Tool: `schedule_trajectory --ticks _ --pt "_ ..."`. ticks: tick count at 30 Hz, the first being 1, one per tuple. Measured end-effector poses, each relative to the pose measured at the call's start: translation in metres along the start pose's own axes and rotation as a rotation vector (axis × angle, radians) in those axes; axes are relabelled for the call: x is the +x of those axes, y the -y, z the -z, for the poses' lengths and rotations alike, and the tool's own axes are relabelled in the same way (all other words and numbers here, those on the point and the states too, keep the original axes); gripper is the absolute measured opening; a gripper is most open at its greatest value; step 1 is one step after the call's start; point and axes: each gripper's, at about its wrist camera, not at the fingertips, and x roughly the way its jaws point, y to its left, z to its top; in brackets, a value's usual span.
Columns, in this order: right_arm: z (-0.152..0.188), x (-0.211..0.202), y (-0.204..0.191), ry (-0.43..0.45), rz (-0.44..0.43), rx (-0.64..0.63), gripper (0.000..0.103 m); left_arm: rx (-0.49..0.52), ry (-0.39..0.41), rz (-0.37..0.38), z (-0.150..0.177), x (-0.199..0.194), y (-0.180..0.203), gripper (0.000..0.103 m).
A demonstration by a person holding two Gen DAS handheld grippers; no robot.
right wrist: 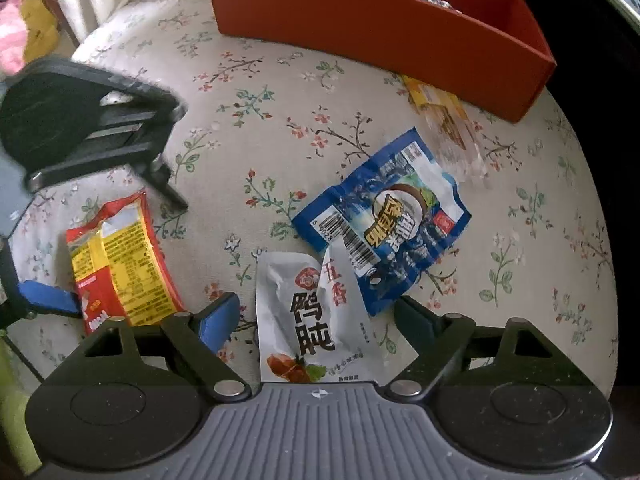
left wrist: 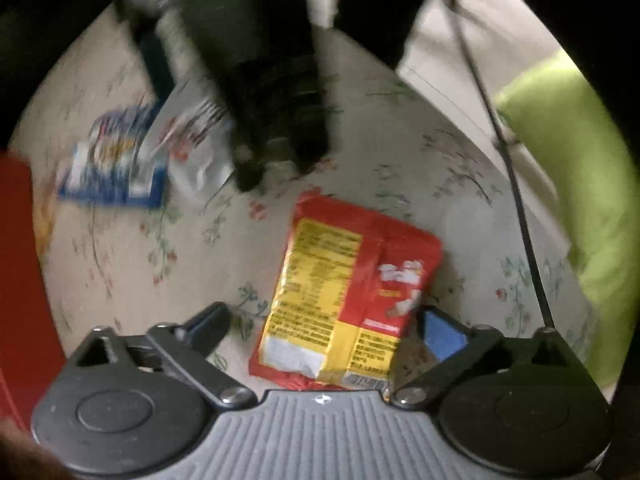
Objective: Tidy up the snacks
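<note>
A red and yellow snack packet (left wrist: 344, 300) lies on the floral cloth between the open fingers of my left gripper (left wrist: 332, 328); it also shows in the right wrist view (right wrist: 120, 268). A white pouch (right wrist: 312, 320) lies between the open fingers of my right gripper (right wrist: 320, 316), overlapping a blue packet (right wrist: 392, 220). The pouch (left wrist: 196, 140) and the blue packet (left wrist: 116, 156) show blurred in the left wrist view, below the right gripper (left wrist: 276, 120). A red box (right wrist: 400, 28) with snacks inside stands at the far edge. The left gripper (right wrist: 120, 240) shows at the left of the right wrist view.
A yellow and clear wrapped snack (right wrist: 444, 120) lies against the red box's front wall. The red box's side (left wrist: 24, 280) is at my far left. A green cushion (left wrist: 572, 184) and a black cable (left wrist: 512, 184) are at the right. The round table's edge (right wrist: 580, 168) curves off right.
</note>
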Motion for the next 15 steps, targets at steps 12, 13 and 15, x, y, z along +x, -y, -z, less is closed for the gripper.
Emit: schedule_trajectory --ticks 12,13,15 --pt "-0.005 -0.011 -0.007 0.025 -0.005 0.042 0.061 -0.657 0.140 -0.109 0.036 -0.019 -0.004 0.058" --pt "-0.005 -0.011 -0.006 0.028 -0.017 0.055 0.061 -0.732 0.161 -0.110 0.042 -0.020 -0.006 0.057" --pt "-0.005 -0.011 -0.006 0.026 -0.029 0.078 0.061 -0.855 0.203 -0.103 0.053 -0.023 -0.013 0.057"
